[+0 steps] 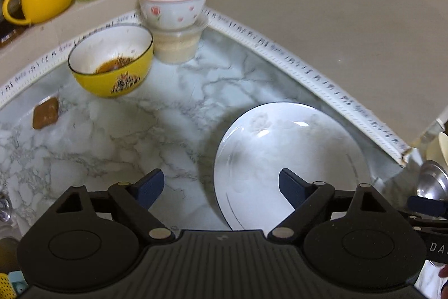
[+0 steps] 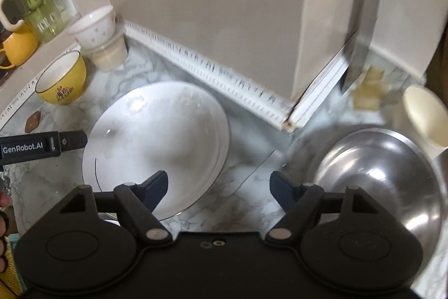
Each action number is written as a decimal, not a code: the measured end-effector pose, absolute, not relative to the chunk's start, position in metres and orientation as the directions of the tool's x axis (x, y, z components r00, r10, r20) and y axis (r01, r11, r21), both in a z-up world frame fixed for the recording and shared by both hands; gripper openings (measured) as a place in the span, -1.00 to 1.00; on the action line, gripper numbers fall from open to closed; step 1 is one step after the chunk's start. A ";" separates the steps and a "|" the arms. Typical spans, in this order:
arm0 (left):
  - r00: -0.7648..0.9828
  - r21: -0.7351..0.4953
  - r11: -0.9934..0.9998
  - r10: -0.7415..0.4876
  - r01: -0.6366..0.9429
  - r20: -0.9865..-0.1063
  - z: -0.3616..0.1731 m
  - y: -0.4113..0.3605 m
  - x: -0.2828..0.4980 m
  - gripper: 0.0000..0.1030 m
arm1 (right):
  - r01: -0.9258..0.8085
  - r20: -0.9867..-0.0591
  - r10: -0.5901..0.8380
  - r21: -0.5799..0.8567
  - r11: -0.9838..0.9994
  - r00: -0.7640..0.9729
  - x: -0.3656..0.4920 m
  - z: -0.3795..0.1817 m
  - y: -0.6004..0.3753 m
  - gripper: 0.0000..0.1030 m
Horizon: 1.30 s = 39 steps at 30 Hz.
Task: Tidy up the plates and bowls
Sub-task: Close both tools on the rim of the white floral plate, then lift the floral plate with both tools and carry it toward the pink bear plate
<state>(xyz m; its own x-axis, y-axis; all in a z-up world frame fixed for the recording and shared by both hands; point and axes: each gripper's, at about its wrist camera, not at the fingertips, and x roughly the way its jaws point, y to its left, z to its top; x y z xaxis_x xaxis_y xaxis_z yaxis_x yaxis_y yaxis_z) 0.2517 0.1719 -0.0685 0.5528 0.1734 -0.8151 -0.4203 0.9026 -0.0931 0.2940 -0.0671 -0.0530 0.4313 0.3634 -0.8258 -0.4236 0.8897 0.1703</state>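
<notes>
One white plate point(image 1: 282, 156) lay flat on our marble counter point(image 1: 117, 136) between both tools, its left rim under our left gripper point(image 1: 221, 187) and its right rim under our right gripper point(image 2: 218, 187), both angled downward with fingers apart, gripping nothing.

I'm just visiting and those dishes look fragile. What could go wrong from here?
The white floral bowl sits perched on a plastic tub; a bump could topple it. The yellow bowl still holds brownish residue, so stacking it could smear other dishes. The left tool and the right tool hover open, close together over the white plate, and might collide.
</notes>
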 end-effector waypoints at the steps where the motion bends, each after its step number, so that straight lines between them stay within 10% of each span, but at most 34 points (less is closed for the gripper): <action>1: 0.540 -0.095 0.897 0.172 -0.431 -0.824 -0.072 0.174 0.254 0.64 | -0.420 -0.829 0.364 0.175 0.890 0.425 0.297 -0.056 -0.066 0.49; 24: 0.511 -0.250 0.840 0.038 -0.481 -0.859 -0.110 0.203 0.282 -0.59 | -0.332 -0.843 0.415 0.304 0.893 0.343 0.332 -0.089 -0.060 -0.60; 39: 0.535 -0.282 0.839 0.014 -0.466 -0.845 -0.115 0.206 0.282 -0.74 | -0.301 -0.834 0.427 0.332 0.894 0.348 0.330 -0.095 -0.063 -0.77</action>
<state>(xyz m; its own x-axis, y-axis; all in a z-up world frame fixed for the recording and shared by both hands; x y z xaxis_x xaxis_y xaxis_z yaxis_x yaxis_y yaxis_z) 0.2820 0.2059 -0.1150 0.5347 0.0136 -0.8449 -0.4662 0.8387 -0.2815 0.3303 -0.0627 -0.0947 0.3483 0.4272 -0.8344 -0.3014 0.8939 0.3318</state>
